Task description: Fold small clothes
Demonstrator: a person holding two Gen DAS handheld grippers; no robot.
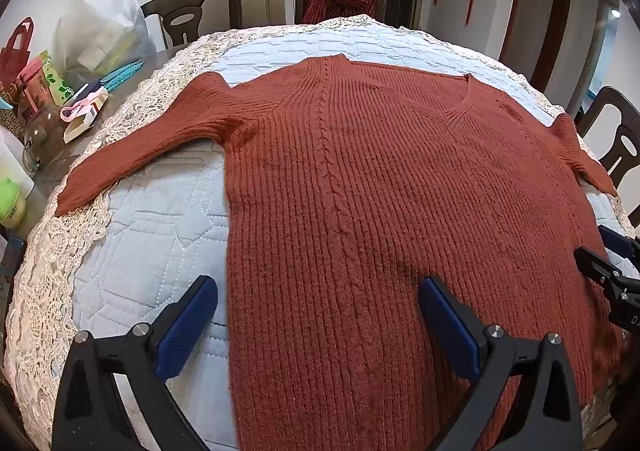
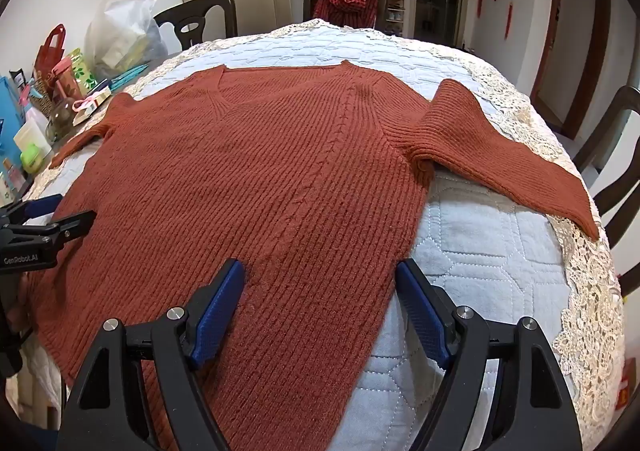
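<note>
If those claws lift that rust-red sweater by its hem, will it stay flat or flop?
Probably flop: the sweater is soft ribbed knit lying limp on the quilted cover. Its spread sleeves would likely dangle. The fuzzy yarn should grip, not slip.

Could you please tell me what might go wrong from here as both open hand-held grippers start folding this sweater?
1. The left sleeve reaches the lace edge beside a glass jar and boxes; swinging it could catch the lace or knock them.
2. The sweater is thick knit; each hand-held gripper, left and right, straddles a side edge and may pinch just one layer.
3. The right sleeve overhangs the table edge and may drag.
</note>
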